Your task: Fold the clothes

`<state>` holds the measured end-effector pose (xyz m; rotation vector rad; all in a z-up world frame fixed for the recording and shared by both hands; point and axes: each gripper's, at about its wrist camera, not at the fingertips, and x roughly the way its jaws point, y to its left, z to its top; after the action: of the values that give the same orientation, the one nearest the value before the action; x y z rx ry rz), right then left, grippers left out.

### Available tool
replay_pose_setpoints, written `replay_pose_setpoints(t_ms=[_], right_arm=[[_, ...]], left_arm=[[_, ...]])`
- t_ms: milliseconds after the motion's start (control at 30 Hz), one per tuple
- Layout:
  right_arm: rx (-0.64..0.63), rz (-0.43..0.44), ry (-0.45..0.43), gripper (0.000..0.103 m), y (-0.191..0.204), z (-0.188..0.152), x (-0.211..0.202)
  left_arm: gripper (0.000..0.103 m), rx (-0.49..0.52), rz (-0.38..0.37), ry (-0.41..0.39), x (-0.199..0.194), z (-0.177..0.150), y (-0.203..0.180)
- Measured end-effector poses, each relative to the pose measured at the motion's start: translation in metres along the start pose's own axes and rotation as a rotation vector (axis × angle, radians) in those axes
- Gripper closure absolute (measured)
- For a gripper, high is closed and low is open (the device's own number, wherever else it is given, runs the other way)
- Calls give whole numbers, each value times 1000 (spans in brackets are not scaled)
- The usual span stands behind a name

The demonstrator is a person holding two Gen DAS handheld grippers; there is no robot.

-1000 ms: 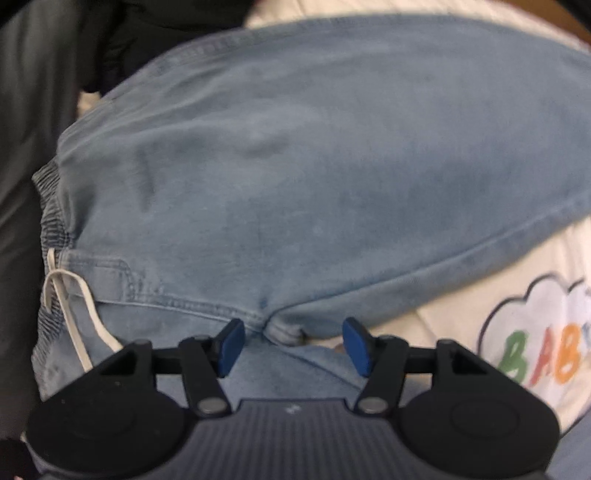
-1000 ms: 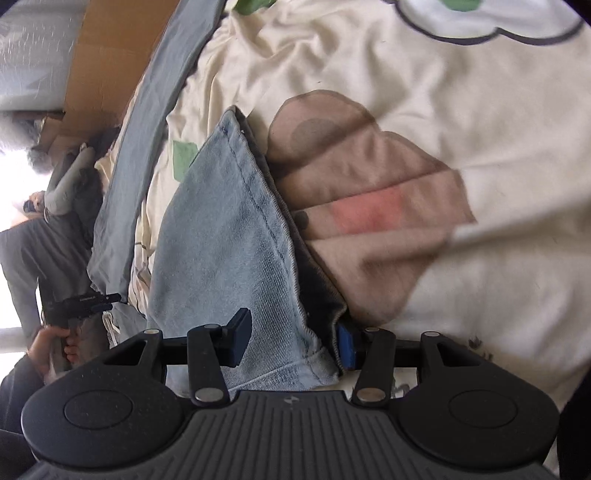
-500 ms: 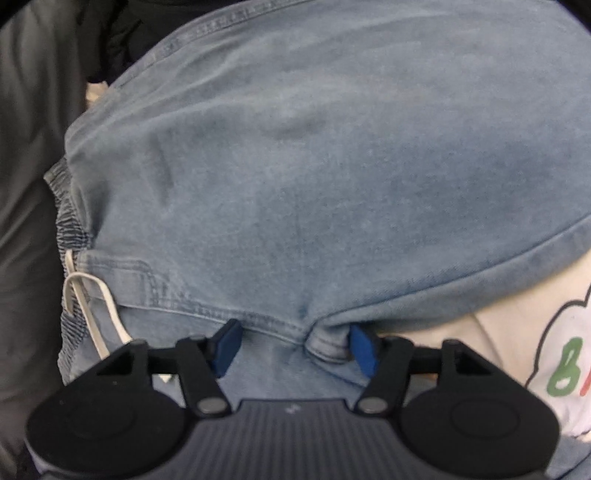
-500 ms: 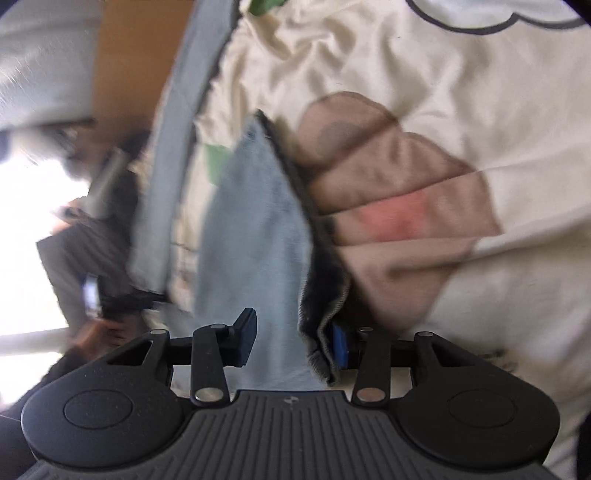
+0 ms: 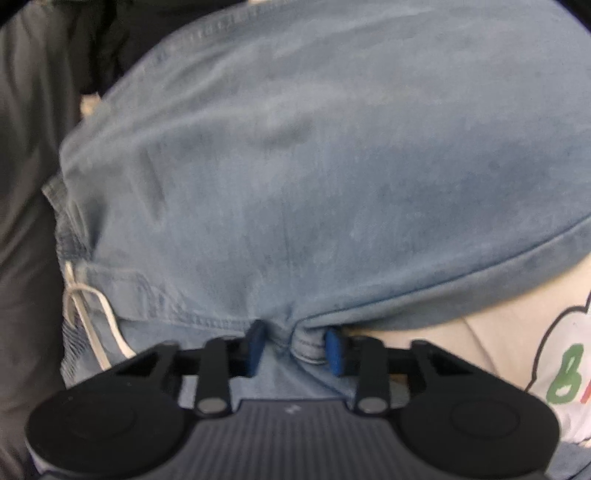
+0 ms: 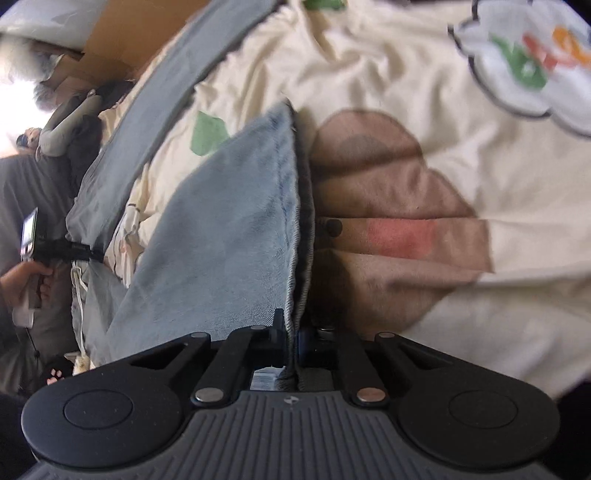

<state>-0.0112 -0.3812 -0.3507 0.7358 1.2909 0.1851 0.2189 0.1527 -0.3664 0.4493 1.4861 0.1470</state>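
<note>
Right hand-held gripper [image 6: 291, 336] is clamped on the edge of the denim trousers [image 6: 221, 236], whose long axis runs away toward upper centre of frame over the cream bedspread [image 6: 388, 74]. Left hand-held gripper [image 5: 293, 347] pinches a seam fold at lower centre; denim [image 5: 314, 166] fills the frame above, drawstring [image 5: 92, 314] lower left.

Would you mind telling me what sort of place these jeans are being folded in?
Probably a bedroom: the jeans lie on a soft cream bedspread printed with cartoon shapes, with a grey pillow along its edge and a cardboard box behind.
</note>
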Motion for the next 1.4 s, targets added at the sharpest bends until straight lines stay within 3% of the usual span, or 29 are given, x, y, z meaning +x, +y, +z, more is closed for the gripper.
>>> replay_pose_setpoints(t_ms=[467, 567, 700, 767, 833, 933, 1200, 1400], right_arm=[[39, -169, -10, 101, -32, -38, -92], [79, -194, 8, 100, -48, -52, -94], [174, -208, 64, 99, -68, -72, -69], [198, -192, 43, 96, -74, -77, -63], [223, -153, -1, 90, -79, -76, -64], [215, -136, -47, 59, -78, -67, -63], [159, -123, -167, 58, -67, -41, -64], [79, -131, -175, 58, -56, -19, -52]], left_arm=[[83, -14, 35, -80, -17, 23, 24], [82, -9, 47, -78, -14, 25, 18], [69, 44, 73, -66, -10, 18, 7], [68, 59, 79, -62, -10, 14, 5], [65, 65, 74, -60, -13, 10, 6], [55, 76, 74, -60, -16, 5, 6], [52, 112, 50, -63, -33, -4, -5], [49, 153, 17, -76, -53, -9, -18]])
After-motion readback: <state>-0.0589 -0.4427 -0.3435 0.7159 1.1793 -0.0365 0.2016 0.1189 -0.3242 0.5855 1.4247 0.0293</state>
